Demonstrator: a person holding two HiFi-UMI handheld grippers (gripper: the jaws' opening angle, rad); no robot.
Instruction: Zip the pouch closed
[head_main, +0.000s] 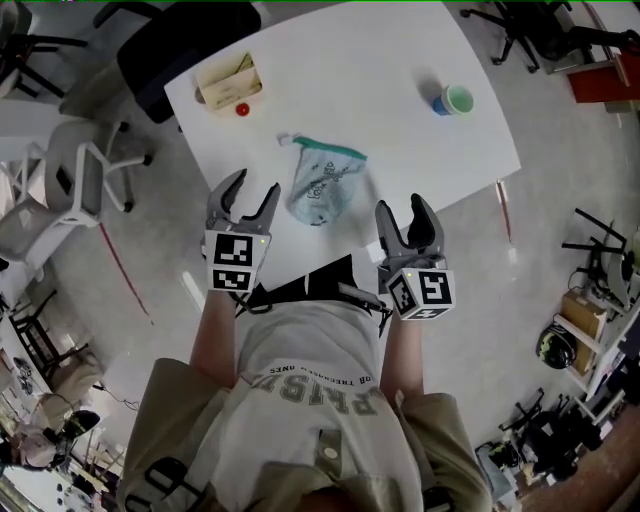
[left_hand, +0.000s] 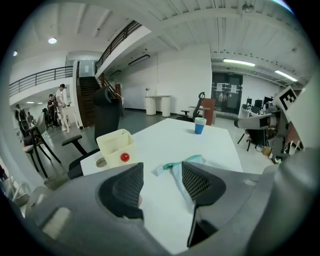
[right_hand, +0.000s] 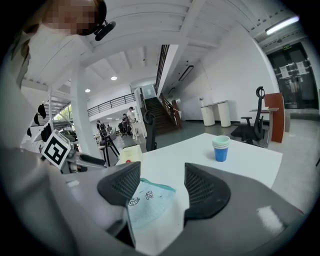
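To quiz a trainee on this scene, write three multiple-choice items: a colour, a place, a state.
1. The zip band of the pale translucent pouch is: A) red B) teal C) black.
2. The small red ball lies: A) beside the cream plastic box B) on the pouch C) inside the box.
3. The left hand-held gripper and right hand-held gripper are: A) shut B) open, empty C) holding the pouch.
B, teal top strip; A, ball by box; B, jaws apart.
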